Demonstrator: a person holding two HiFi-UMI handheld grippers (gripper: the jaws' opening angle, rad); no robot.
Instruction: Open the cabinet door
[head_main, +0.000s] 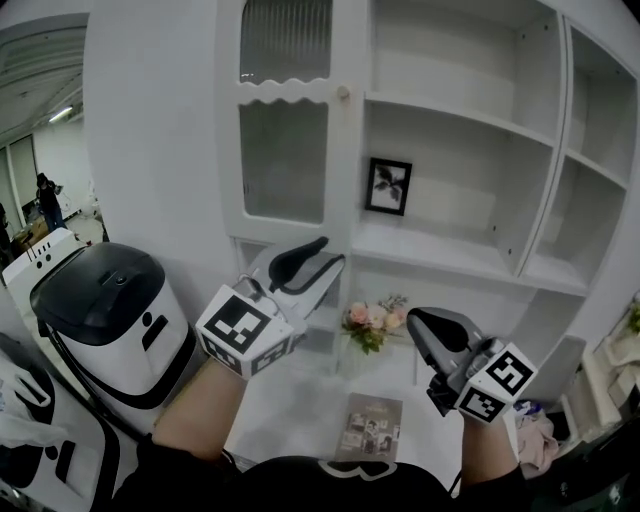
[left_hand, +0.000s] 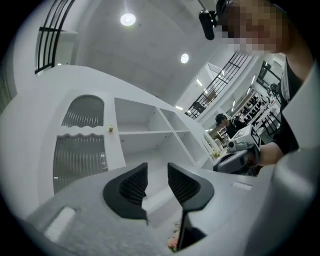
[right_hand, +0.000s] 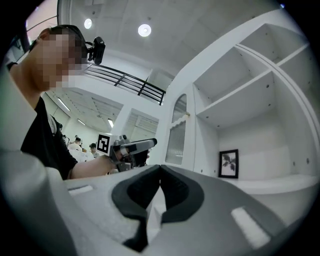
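Two grippers are raised in front of a white cabinet. The left gripper (head_main: 330, 252) has its jaws parted with nothing between them, and it touches nothing. The right gripper (head_main: 415, 320) has its jaws pressed together, empty. The cabinet door (head_main: 285, 160), with ribbed glass panels, stands at the left of the open shelves, above the left gripper. Its small knob (head_main: 343, 92) is on its right edge.

Cabinet door (head_main: 286, 94) matt white paint; panes (head_main: 285, 160) ribbed glass; knob (head_main: 343, 92) brassy metal
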